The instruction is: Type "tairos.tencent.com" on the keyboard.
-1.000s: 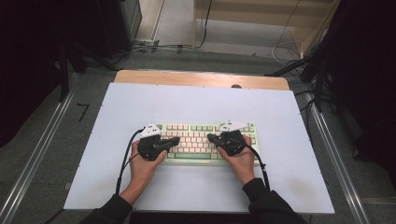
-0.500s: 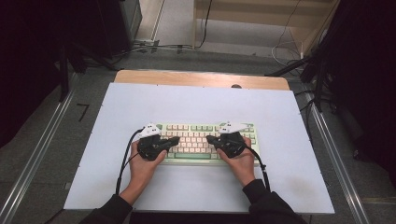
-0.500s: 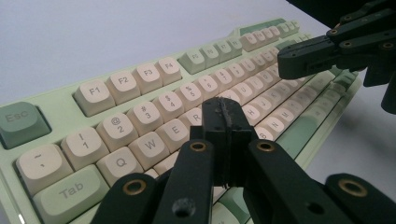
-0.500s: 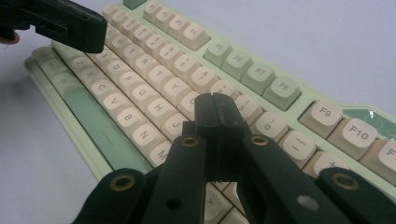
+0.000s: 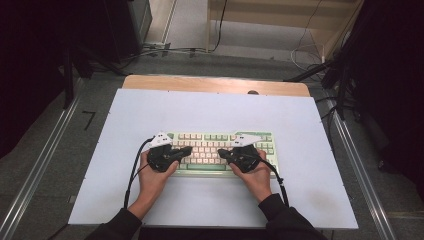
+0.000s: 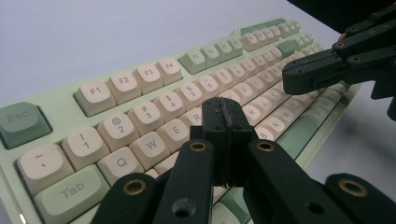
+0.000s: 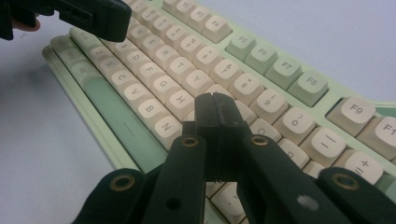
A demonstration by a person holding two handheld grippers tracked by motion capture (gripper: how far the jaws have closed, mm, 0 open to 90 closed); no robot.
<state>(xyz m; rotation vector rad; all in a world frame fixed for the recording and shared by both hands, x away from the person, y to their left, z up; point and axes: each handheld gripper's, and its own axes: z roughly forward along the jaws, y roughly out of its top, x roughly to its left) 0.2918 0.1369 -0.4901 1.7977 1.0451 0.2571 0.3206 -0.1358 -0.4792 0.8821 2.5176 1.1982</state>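
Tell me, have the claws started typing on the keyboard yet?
Nothing looks done yet. Both claws are shut and sit over the keyboard: the left claw above the letter keys near E, the right claw near H. Whether either tip touches a key, I cannot tell. Any typing seems still ahead.

Even, soft overhead light on the white table (image 5: 210, 110); dark surroundings, slightly soft focus.
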